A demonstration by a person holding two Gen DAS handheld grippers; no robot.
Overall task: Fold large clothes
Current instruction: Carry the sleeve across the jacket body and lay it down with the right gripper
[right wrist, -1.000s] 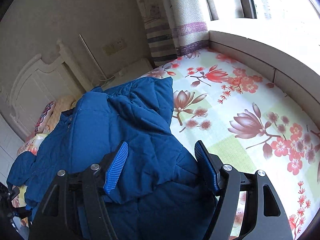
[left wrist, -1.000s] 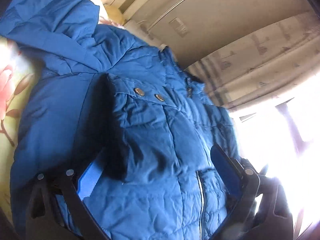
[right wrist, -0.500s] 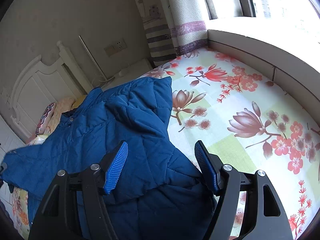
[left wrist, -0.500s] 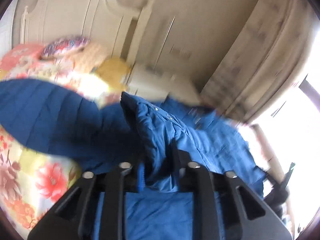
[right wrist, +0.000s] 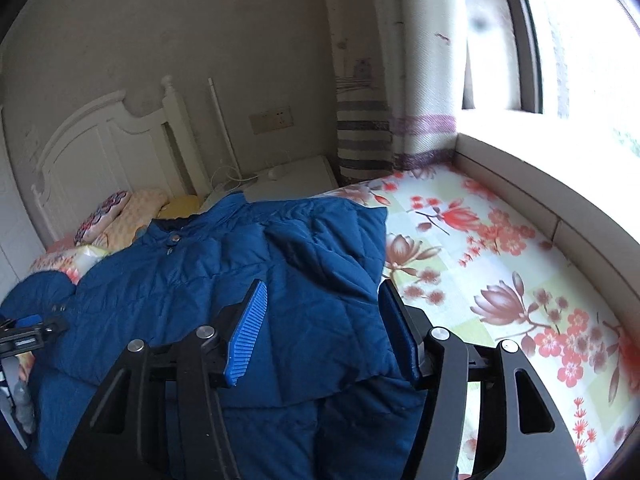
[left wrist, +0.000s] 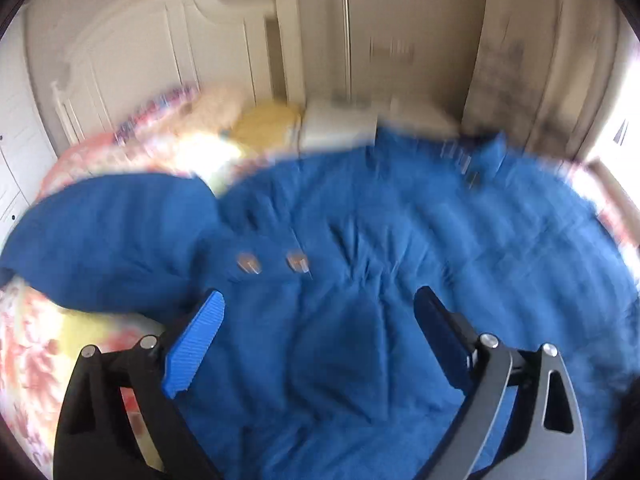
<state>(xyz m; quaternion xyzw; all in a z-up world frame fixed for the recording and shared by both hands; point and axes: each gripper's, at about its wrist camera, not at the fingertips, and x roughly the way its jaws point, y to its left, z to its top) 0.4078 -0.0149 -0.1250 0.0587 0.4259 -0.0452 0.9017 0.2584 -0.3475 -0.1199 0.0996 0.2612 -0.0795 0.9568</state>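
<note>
Both grippers (left wrist: 318, 316) (right wrist: 322, 312) spread (nothing held) over blue jacket (right wrist: 240, 276); pillows (right wrist: 132, 212) beyond.

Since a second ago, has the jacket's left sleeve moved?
Yes. The sleeve has swung out left, off the jacket, onto the bed below the headboard.
</note>
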